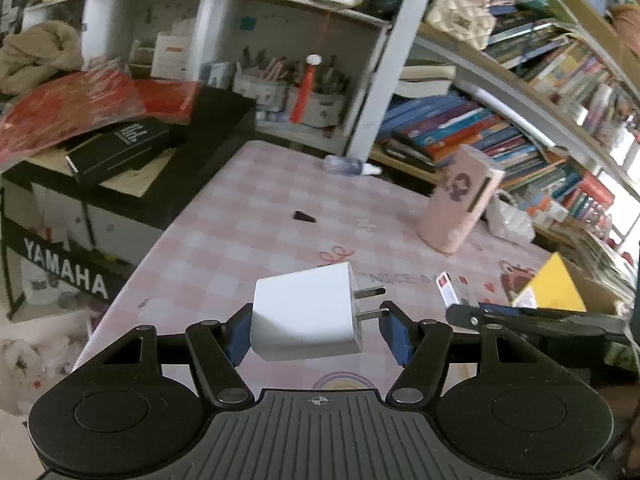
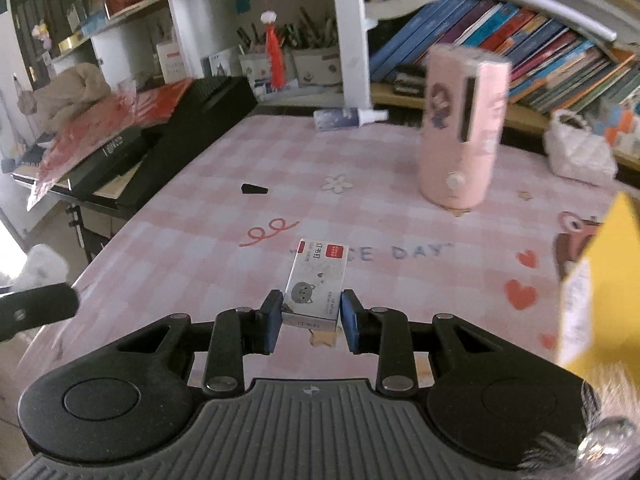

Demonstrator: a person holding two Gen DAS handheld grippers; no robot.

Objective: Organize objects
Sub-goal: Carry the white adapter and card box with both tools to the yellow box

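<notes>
My left gripper [image 1: 316, 330] is shut on a white plug charger [image 1: 306, 314], its two metal prongs pointing right, held above the pink checked tablecloth [image 1: 260, 216]. My right gripper [image 2: 311, 317] is shut on a small white box with a grey cat drawing and a red label [image 2: 316, 280], lifted just over the cloth. That box also shows at the right in the left wrist view [image 1: 447, 286], with the right gripper's black arm below it. A yellow box [image 2: 600, 280] stands at the right edge.
A tall pink container [image 2: 460, 128] stands at the back right of the table. A small black wedge [image 2: 254, 189] lies mid-table and a spray bottle [image 2: 348, 118] lies at the far edge. A black keyboard with clutter [image 2: 160, 136] borders the left; bookshelves [image 1: 500, 128] lie behind.
</notes>
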